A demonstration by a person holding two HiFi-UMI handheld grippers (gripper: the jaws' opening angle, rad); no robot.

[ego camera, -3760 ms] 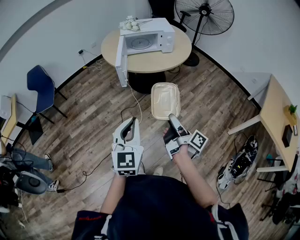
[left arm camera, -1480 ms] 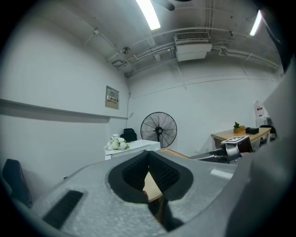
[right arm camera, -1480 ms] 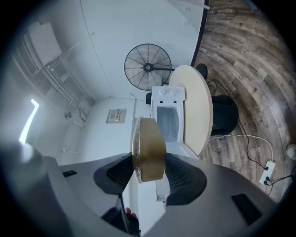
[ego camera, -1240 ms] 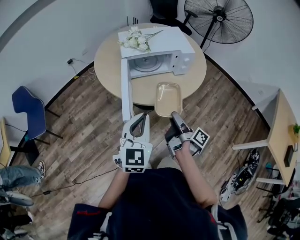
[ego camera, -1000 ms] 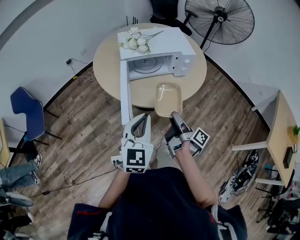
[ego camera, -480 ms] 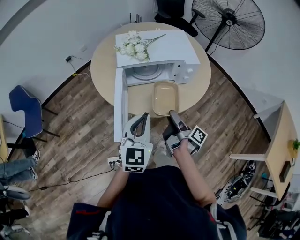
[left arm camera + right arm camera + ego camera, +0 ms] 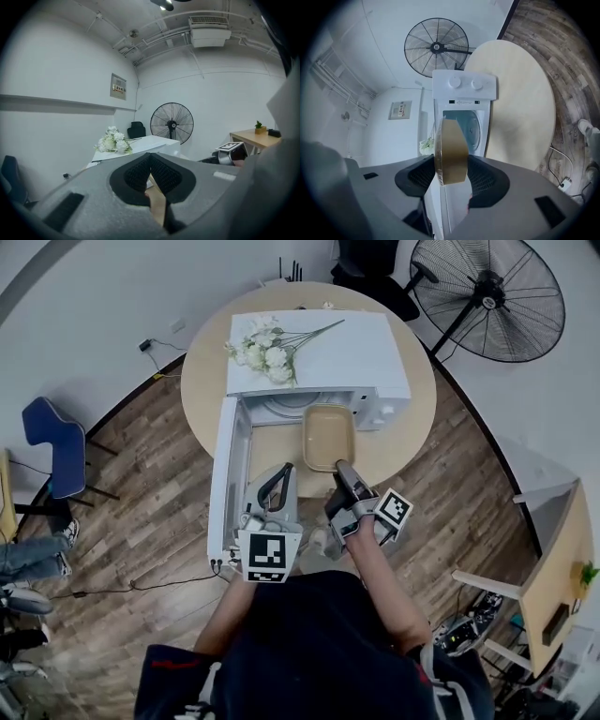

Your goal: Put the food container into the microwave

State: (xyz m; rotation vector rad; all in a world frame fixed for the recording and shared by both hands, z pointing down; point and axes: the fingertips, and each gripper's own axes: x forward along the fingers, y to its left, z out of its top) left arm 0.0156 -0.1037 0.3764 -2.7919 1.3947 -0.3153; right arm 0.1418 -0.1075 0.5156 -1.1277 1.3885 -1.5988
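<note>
While the right gripper point(image 7: 343, 471) clamps the near short end of the food container point(image 7: 328, 435), head view shows the tub level over the round table point(image 7: 412, 432). Its far end is right at the mouth of the microwave point(image 7: 319, 352); can't tell whether it's past the sill. The end grip probably leaves the tub's whole length free to slide in ahead of the tool. The door point(image 7: 228, 479) hangs fully open to the left, so the cavity is clear. The left gripper point(image 7: 273, 493) hovers betw. door and tub, touching neither, likely on standby. Flowers point(image 7: 262, 352) lie on the microwave's top, away from the opening.

Left gripper view: pads pressed together at the tips w/ nothing betw. them, so it's clenched and empty. It looks past the flowers twd. a fan point(image 7: 172, 124).

Right gripper view: the tub is seen edge-on betw. the two pads, which press on it from both sides, so it's firmly grasped. The open cavity and its turntable point(image 7: 474, 129) sit straight ahead, so aim looks good. Judged: transport is nearly done, insert and release still to come. Watch the tub's rim vs. the sill.
</note>
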